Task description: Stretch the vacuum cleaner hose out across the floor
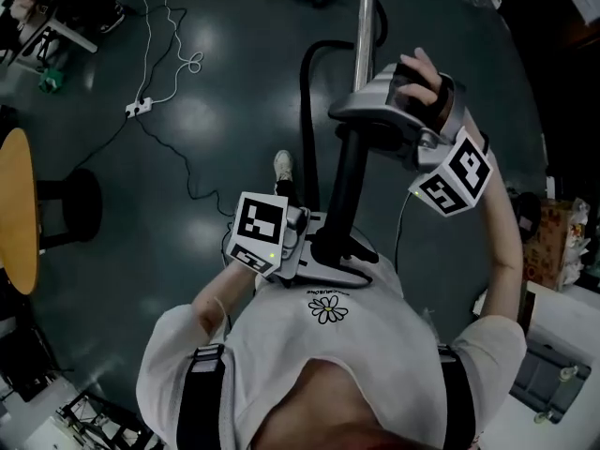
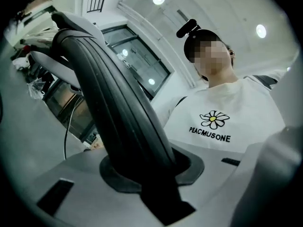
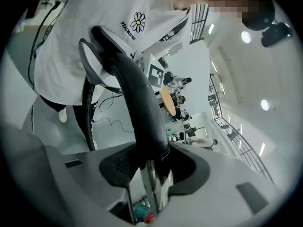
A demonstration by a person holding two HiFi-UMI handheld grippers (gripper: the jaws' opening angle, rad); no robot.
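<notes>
Jaws of the left gripper (image 2: 147, 174) are clamped narrowly on the lower end of the black curved handle (image 2: 113, 103), which fills the notch between the pads. The left gripper view shows this plainly. The head view shows only that gripper's marker cube low against the person's white shirt (image 1: 328, 345).

The right gripper (image 3: 151, 167) sits further up, where the handle meets the chrome wand (image 3: 150, 183). Its jaws stand slightly apart round that joint, with a strip of floor showing beside the tube. From the head view it is hidden under the hand.

The vacuum cleaner hose (image 1: 305, 101) shows best in the head view. It is a black loop arching left from behind the right gripper, then dropping beside the handle toward a white shoe (image 1: 283, 164). It is held up in the air, not laid along the dark floor (image 1: 187, 45). The right gripper view catches a ribbed stretch of it hanging by the person's leg.

Only the head view takes in a white power strip (image 1: 138, 108) with its cable and a round wooden table (image 1: 17, 204) at the left edge.
</notes>
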